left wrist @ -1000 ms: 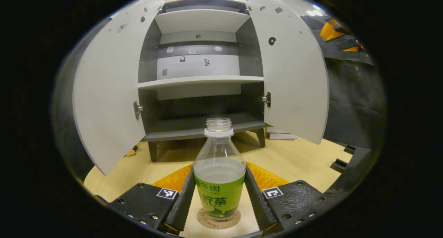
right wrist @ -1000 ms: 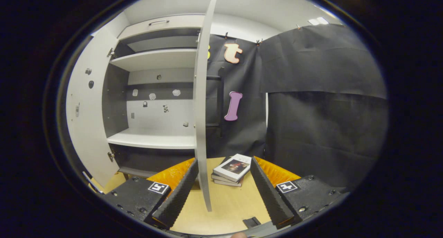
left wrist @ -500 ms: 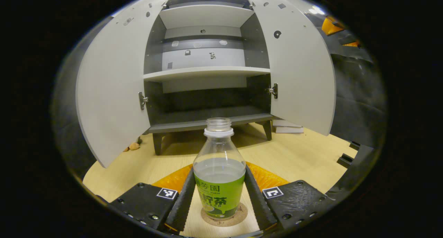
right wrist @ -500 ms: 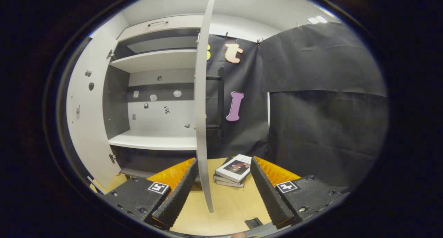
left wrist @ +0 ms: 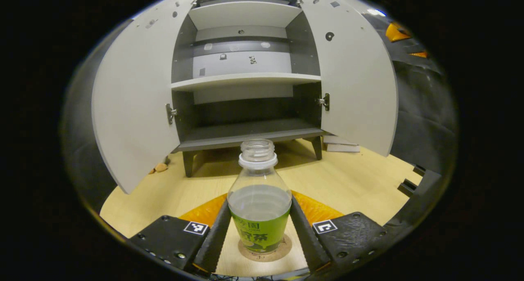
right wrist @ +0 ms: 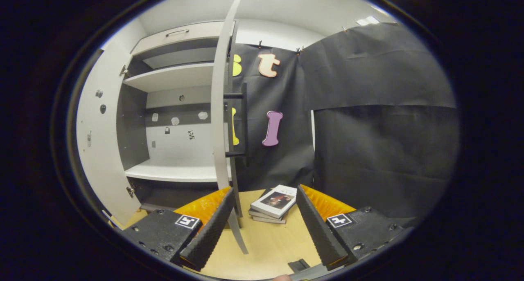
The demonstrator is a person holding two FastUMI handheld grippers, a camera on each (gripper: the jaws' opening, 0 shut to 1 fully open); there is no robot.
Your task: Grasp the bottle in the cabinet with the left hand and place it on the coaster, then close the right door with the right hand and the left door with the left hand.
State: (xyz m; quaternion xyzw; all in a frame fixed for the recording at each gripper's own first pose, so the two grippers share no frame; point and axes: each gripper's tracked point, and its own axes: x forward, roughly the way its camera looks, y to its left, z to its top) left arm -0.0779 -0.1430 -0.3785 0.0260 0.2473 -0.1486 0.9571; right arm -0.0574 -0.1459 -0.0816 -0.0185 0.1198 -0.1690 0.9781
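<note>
A clear bottle (left wrist: 258,170) with a green label and no cap stands upright on a round brown coaster (left wrist: 283,249) on the wooden table. My left gripper (left wrist: 259,200) is shut on the bottle, one finger pressed to each side of the label. Behind it the grey cabinet (left wrist: 245,79) has both doors swung out, the left door (left wrist: 131,109) and the right door (left wrist: 356,88). In the right gripper view the right door (right wrist: 221,109) stands edge-on with its black handle (right wrist: 244,125) showing. My right gripper (right wrist: 265,190) is open, and the door's lower edge hangs between its fingers, near the left one.
A short stack of books (right wrist: 273,201) lies on the table beside the cabinet's right side and shows past the door (left wrist: 342,144). A small brown object (left wrist: 160,167) lies by the cabinet's left leg. Black cloth hangs to the right.
The bottle has come down and forward onto the coaster, still in my left gripper. In the right gripper view the door's edge has shifted left and its outer face with the handle now shows.
</note>
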